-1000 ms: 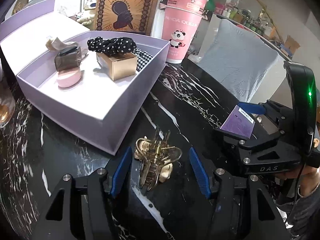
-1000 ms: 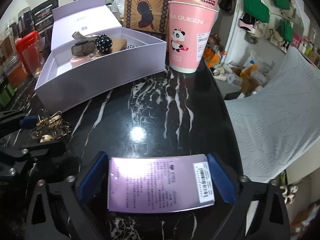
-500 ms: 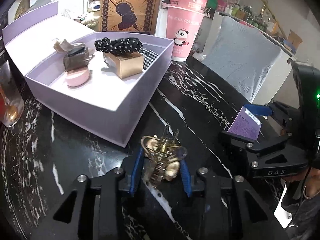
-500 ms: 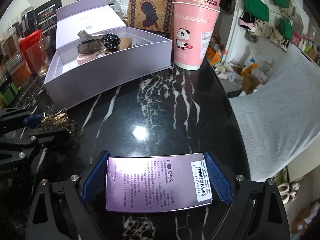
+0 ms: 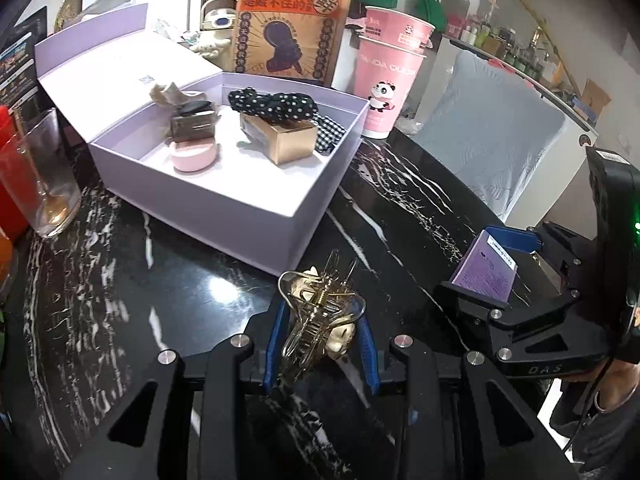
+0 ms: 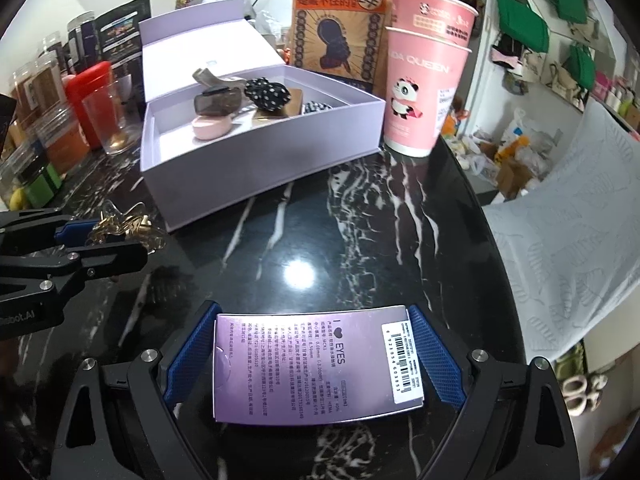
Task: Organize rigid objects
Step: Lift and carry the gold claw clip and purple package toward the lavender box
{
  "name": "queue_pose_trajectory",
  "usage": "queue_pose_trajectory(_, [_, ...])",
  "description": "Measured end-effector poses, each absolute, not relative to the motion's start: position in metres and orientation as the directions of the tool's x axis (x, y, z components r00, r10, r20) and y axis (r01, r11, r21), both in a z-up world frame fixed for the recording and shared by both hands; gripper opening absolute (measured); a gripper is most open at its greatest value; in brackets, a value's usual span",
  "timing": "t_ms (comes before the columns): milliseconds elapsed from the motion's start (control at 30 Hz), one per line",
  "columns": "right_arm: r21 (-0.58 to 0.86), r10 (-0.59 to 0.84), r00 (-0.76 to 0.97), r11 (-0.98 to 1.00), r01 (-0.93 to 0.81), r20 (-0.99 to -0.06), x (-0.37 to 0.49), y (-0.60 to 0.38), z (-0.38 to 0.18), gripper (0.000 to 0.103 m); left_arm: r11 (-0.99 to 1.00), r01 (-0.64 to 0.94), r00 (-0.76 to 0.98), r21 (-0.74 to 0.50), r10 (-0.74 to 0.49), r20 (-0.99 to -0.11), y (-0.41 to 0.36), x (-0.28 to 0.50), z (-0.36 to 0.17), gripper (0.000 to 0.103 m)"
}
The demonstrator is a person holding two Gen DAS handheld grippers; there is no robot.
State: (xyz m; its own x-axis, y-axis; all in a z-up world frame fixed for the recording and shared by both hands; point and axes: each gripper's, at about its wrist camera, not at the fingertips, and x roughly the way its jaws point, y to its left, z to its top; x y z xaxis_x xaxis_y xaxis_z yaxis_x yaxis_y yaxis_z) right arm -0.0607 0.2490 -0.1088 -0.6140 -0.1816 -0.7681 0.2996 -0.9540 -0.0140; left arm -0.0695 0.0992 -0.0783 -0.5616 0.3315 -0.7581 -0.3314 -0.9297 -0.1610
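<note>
- The left gripper is gripping the hair claw: its jaws are pressing in on both sides of the claw, near the front edge of the tabletop and just off the near corner of the box.
- The right gripper is clamping the flat carton by its two short ends, near the front edge of the tabletop.
- Judgement: both items are probably heading for the box. Lifting each one above the box wall before moving it across is advisable.
- The claw is an open frame of thin gold wire with curved prongs and a spring hinge; a snag on the box rim is possible, so lowering it straight down is the safer course.
- The carton is glossy purple card, thin and rectangular; excess squeeze may be bowing it.
- The box is matt lilac card with its lid hinged open. It is already holding a gold cube, a pink oval case and a dotted fabric band, so free floor is showing mainly toward its near corner.
- The tabletop is polished black stone with white veins.
</note>
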Motion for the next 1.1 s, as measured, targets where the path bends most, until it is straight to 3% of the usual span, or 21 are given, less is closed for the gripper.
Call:
queue_pose_trajectory(433, [0.077, -0.272, -0.597, -0.94, 0.331, -0.755, -0.044, 0.219, -0.097, 0.094, -0.942, -0.289, -0.573, -0.168, 0.311, -0.759, 0.07, -0.054, -0.072, 0.032])
queue_pose_trajectory(1100, [0.083, -0.333, -0.609, -0.912, 0.401, -0.72, -0.021, 0.163, -0.078, 0.094, -0.96, -0.222, -0.611, -0.171, 0.274, -0.743, 0.022, -0.038, -0.06, 0.032])
